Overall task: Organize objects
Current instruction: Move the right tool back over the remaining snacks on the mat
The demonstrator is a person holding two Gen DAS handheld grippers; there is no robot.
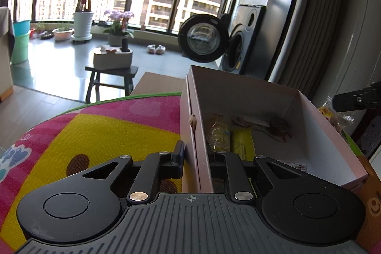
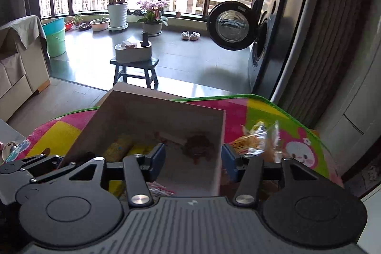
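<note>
Two claws at one pink box (image 1: pixel 309 125) on your mat (image 1: pixel 95 130): your left claw (image 1: pixel 194 158) pinches its left wall, one finger inside, one outside. Your right claw (image 2: pixel 194 156) stands spread astride its right wall, unclamped. Snack packets (image 1: pixel 240 142) lie inside; a bag (image 2: pixel 259 139) lies just right of it.

**Box wall clamped between the left fingers**

The left gripper (image 1: pixel 196 158) is seen closed on the near left wall of the pink box (image 1: pixel 333 132), one finger outside the wall and one inside. Ahead of the inner finger, a yellow packet (image 1: pixel 243 143) and a clear snack bag (image 1: pixel 218 132) are seen lying on the box floor, with a dark round item (image 1: pixel 279 126) farther ahead. The colourful mat (image 1: pixel 95 135) is spread under and to the left of the tool. Beyond the box's right wall, part of the other gripper (image 1: pixel 359 99) is visible over a wrapped snack (image 1: pixel 332 114).
</note>
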